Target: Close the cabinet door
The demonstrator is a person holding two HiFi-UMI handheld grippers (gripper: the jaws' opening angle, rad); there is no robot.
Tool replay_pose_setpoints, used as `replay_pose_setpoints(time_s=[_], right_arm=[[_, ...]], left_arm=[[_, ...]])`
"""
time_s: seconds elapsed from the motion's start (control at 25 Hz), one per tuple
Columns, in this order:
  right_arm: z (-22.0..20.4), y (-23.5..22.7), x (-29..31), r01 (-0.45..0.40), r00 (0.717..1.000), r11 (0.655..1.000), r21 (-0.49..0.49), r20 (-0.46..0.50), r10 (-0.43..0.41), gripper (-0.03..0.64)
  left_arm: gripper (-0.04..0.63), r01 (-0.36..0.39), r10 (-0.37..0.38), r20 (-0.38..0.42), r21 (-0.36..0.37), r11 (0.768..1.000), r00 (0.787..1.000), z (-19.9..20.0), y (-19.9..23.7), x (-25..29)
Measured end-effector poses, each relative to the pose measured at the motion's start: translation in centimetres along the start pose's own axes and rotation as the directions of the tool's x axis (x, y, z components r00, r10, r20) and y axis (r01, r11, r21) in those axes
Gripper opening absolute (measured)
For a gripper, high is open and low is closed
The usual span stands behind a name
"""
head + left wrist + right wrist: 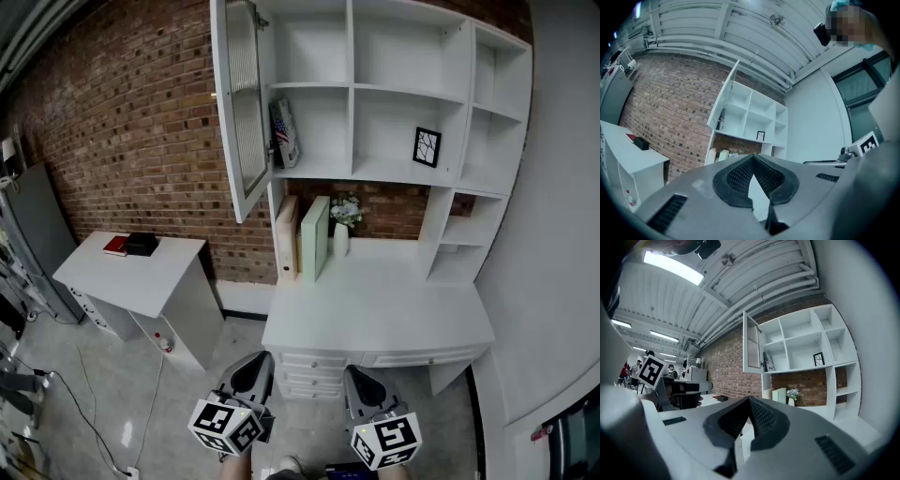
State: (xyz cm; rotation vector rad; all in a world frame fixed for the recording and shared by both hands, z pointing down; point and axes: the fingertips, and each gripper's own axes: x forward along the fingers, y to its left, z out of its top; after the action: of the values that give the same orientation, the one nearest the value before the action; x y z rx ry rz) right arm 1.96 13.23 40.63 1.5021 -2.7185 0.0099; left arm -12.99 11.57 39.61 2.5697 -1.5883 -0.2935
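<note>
The left gripper [753, 157] has its fingers [738, 177] pressed together at the tips with nothing between them. The right gripper [749, 400] is the same, its fingers [763, 420] meeting at the tips and empty. In the head view both hang low in front of the bench [375, 314]: the left one by its front left corner, the right one about midway along its front edge.

The cabinet door [241, 105] is well apart from both. It stands swung wide open above the bench's rear left corner, hinged to the shelf unit [352, 89]. A book [284, 133] leans in the compartment behind it.

Only the head view shows the drawers [309, 366] under the front edge. Only the right gripper view takes in people [671, 370] — small and far off at its left.
</note>
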Motion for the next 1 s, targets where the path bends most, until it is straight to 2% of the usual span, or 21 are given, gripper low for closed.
replay_pose_setpoints(time_s=[0.24, 0.36, 0.44, 0.56, 0.68, 0.76, 0.84, 0.92, 1.0], right_arm=[[1.1, 0.3, -0.2, -0.016, 1.0, 0.999, -0.028, 0.025, 0.017, 0.0], [1.6, 0.3, 0.2, -0.027, 0.999, 0.999, -0.023, 0.042, 0.028, 0.0], [1.9, 0.1, 0.6, -0.03, 0.998, 1.0, -0.01, 0.057, 0.03, 0.0], [2.3, 0.2, 1.1, -0.09, 0.991, 0.996, 0.022, 0.101, 0.087, 0.002], [2.4, -0.4, 2.1, -0.132, 0.985, 0.989, 0.073, 0.123, 0.122, 0.002], [2.1, -1.4, 3.3, -0.116, 0.988, 0.991, 0.07, 0.11, 0.108, 0.002], [1.4, -2.6, 5.1, -0.067, 0.996, 0.998, 0.011, 0.066, 0.066, 0.002], [1.1, -3.5, 6.9, -0.033, 0.999, 0.999, -0.04, 0.037, 0.034, 0.002], [1.5, -4.4, 8.8, -0.016, 0.999, 0.999, -0.036, 0.042, 0.018, 0.002]], left_arm=[[0.014, -0.006, 0.007, 0.043, -0.036, 0.999, 0.999, 1.5, 0.2, -0.5], [0.014, -0.022, 0.023, 0.059, -0.016, 1.0, 0.998, 2.3, 0.8, -0.4], [0.014, -0.053, 0.052, 0.06, 0.002, 0.999, 0.997, 2.5, 1.5, -0.2], [0.014, -0.117, 0.117, 0.067, 0.01, 0.993, 0.991, 2.7, 3.1, 0.4], [0.014, -0.136, 0.135, 0.079, 0.003, 0.991, 0.988, 2.7, 4.3, 1.5], [0.014, -0.14, 0.139, 0.087, 0.006, 0.99, 0.986, 2.7, 5.2, 2.5], [0.014, -0.139, 0.138, 0.102, 0.002, 0.99, 0.985, 3.0, 6.1, 3.8], [0.014, -0.129, 0.131, 0.124, -0.026, 0.991, 0.984, 3.4, 7.2, 5.3], [0.014, -0.111, 0.118, 0.146, -0.051, 0.992, 0.982, 4.0, 8.7, 7.1]])
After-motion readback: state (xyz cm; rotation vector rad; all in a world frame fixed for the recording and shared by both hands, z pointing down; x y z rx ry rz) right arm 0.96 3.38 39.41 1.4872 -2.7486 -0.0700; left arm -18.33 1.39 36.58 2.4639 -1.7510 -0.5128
